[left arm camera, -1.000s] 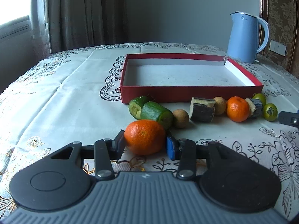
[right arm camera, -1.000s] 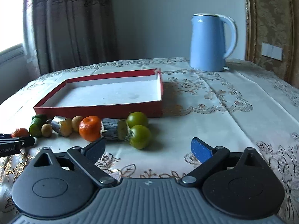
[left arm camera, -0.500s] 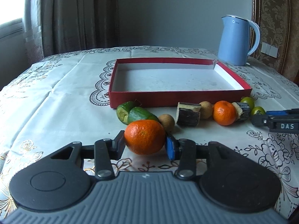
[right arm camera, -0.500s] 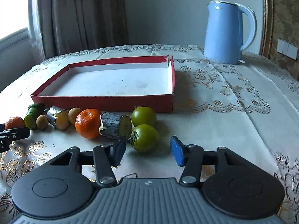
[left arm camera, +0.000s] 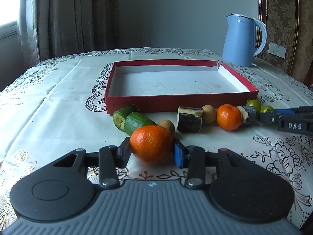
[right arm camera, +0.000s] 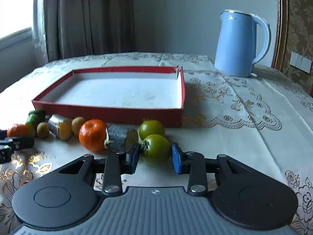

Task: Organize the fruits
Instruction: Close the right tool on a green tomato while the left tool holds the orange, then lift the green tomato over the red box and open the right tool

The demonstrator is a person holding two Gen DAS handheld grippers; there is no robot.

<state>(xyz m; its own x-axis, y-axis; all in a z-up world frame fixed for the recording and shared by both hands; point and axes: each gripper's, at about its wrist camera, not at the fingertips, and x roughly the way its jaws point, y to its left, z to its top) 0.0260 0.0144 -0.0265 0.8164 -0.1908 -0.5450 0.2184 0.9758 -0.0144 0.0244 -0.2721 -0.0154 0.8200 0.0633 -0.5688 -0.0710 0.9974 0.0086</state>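
My left gripper [left arm camera: 152,152] is shut on a large orange [left arm camera: 151,143], held low over the tablecloth in front of the red box [left arm camera: 176,101]. In the right wrist view my right gripper [right arm camera: 155,156] is closing its jaws on a green tomato [right arm camera: 157,148], and both blue pads touch its sides. A second green tomato [right arm camera: 152,128] sits just behind it. Along the box's front wall lie a smaller orange [right arm camera: 93,135], dark cane pieces [left arm camera: 189,118], cut cucumber pieces [left arm camera: 137,122] and small brown round fruits [left arm camera: 166,126]. The box holds nothing.
A blue kettle [right arm camera: 238,45] stands at the back right of the table. The patterned cloth [right arm camera: 244,121] to the right of the box is bare. Curtains and a window are at the far left, a wall behind the table.
The right jaws went from wide open to closed around the nearer green tomato, after the gripper moved up to it. The left gripper keeps its grip on the large orange.
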